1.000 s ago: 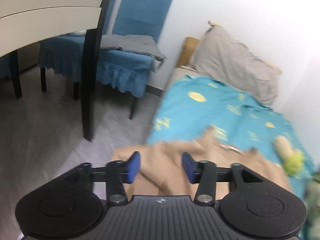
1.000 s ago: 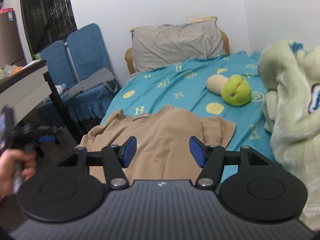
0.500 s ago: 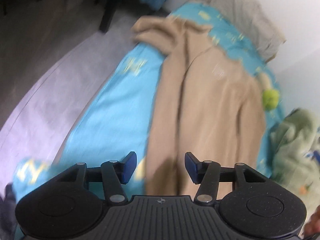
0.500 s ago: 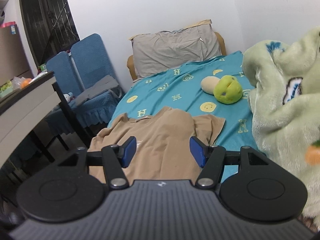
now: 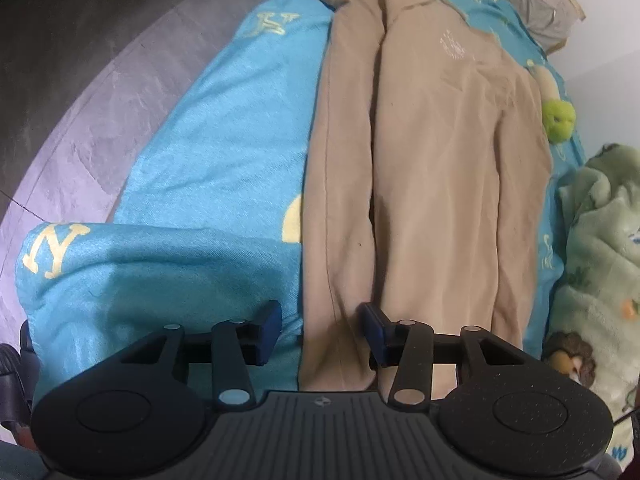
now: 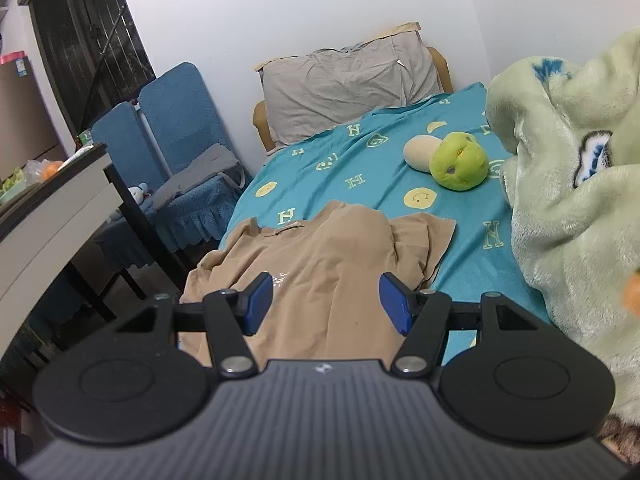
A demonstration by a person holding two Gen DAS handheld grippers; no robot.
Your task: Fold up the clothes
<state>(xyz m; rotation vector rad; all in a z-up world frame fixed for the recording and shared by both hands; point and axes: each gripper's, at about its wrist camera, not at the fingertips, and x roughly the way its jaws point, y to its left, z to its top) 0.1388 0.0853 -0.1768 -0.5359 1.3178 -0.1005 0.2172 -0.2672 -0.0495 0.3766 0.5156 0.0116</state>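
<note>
Bed (image 6: pixel 360 168) fills most of what I see, spread with a turquoise sheet (image 5: pixel 208 152) printed with yellow letters and smiley faces. A grey pillow (image 6: pixel 344 88) leans against the white wall at its head. A pale green fleece blanket (image 6: pixel 568 184) is heaped along the right side of the bed.

Lying lengthwise down the sheet is the tan shirt (image 5: pixel 432 152), rumpled, with long creases running along it and its left sleeve spilling over the bed's left edge toward the floor. In the right wrist view its collar end points toward the pillow, and one sleeve (image 6: pixel 428 240) lies flat on the sheet.

Beside the bed stand two blue-covered chairs (image 6: pixel 172 152) and a counter (image 6: pixel 60 208) with dark legs.

A green and cream plush toy (image 6: pixel 452 160) sits on the sheet between the shirt and the blanket.

My left gripper (image 5: pixel 320 330) hangs over the shirt's near hem, fingers apart and holding nothing. My right gripper (image 6: pixel 326 304) hovers above the middle of the shirt, fingers also spread wide and empty.
</note>
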